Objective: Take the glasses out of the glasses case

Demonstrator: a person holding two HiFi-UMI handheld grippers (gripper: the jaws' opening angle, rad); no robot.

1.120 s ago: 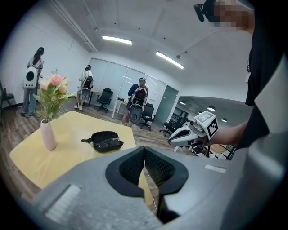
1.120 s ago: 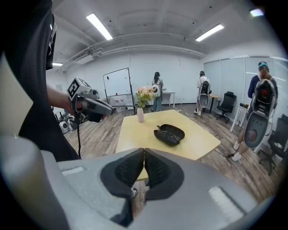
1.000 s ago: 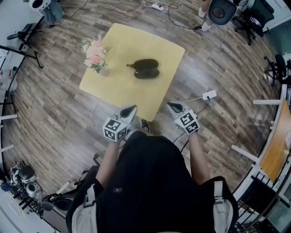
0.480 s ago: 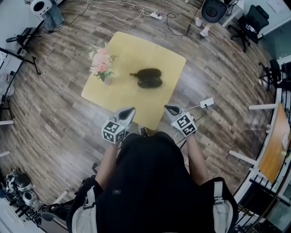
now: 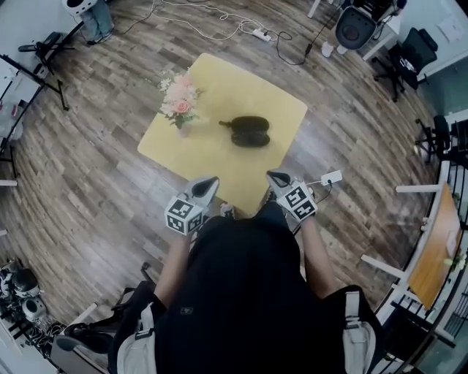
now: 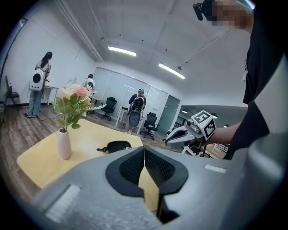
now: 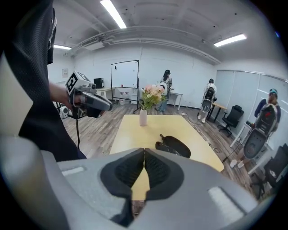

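Observation:
A black glasses case [image 5: 249,131] lies open on the yellow table [image 5: 219,157], also visible in the left gripper view as the glasses case [image 6: 118,146] and in the right gripper view as the glasses case [image 7: 174,146]. I cannot make out glasses inside it. My left gripper [image 5: 208,185] is held at the table's near edge, jaws shut with nothing between them. My right gripper [image 5: 278,177] is held level with it to the right, also shut and empty. Both are well short of the case.
A white vase of pink flowers [image 5: 180,102] stands on the table left of the case. Cables and a power strip [image 5: 334,177] lie on the wood floor. Office chairs [image 5: 360,20] and other people [image 7: 167,87] are farther off.
The view has shifted so the table sits slightly closer and more to the right; both grippers stay shut near the table's near edge.

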